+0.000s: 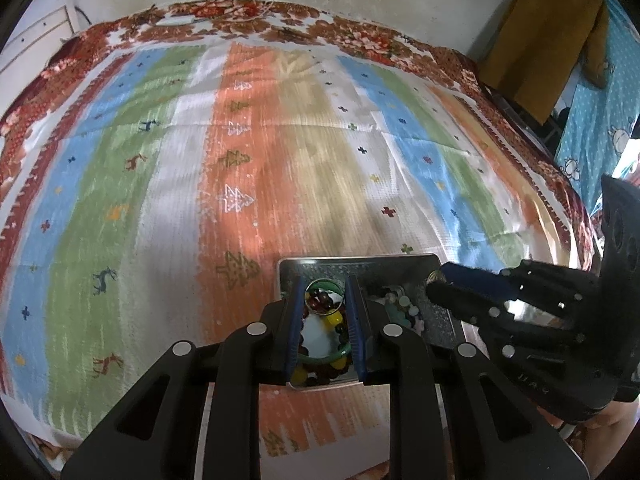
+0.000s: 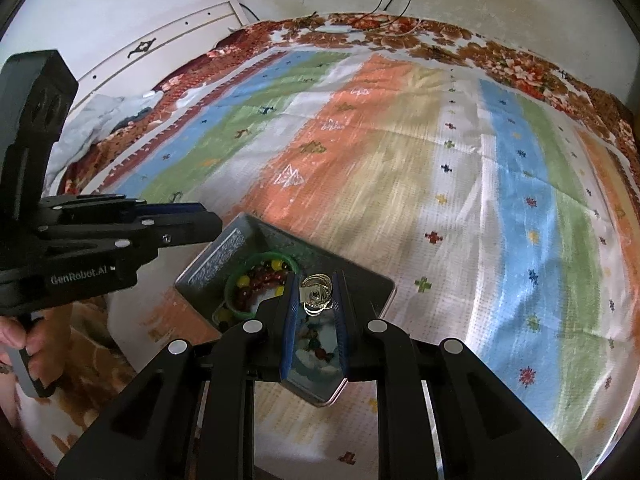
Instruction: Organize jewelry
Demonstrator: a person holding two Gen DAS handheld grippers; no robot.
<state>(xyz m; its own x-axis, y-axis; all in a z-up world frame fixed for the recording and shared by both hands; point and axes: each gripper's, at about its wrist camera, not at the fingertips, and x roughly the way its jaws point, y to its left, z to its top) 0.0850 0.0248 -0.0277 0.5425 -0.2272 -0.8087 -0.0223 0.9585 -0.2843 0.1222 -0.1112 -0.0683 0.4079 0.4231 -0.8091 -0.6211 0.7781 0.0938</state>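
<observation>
A shallow metal tray (image 1: 360, 262) (image 2: 360, 276) lies on the striped bedspread and holds jewelry. In the left wrist view my left gripper (image 1: 323, 286) hangs over the tray's left part, jaws slightly apart around a green bangle (image 1: 320, 356) and red and yellow beads (image 1: 318, 300); whether it grips them is unclear. In the right wrist view my right gripper (image 2: 315, 280) is shut on a gold and silver earring (image 2: 316, 294) above the tray. The green bangle (image 2: 240, 312) with beads lies to its left. The left gripper (image 2: 212, 222) shows there at the left.
The striped bedspread (image 1: 260, 160) covers a wide bed. A wall and white headboard (image 2: 160, 44) stand behind. A yellow garment (image 1: 540, 40) and blue cloth (image 1: 600, 120) hang at the right. The right gripper (image 1: 434, 280) reaches in over the tray's right end.
</observation>
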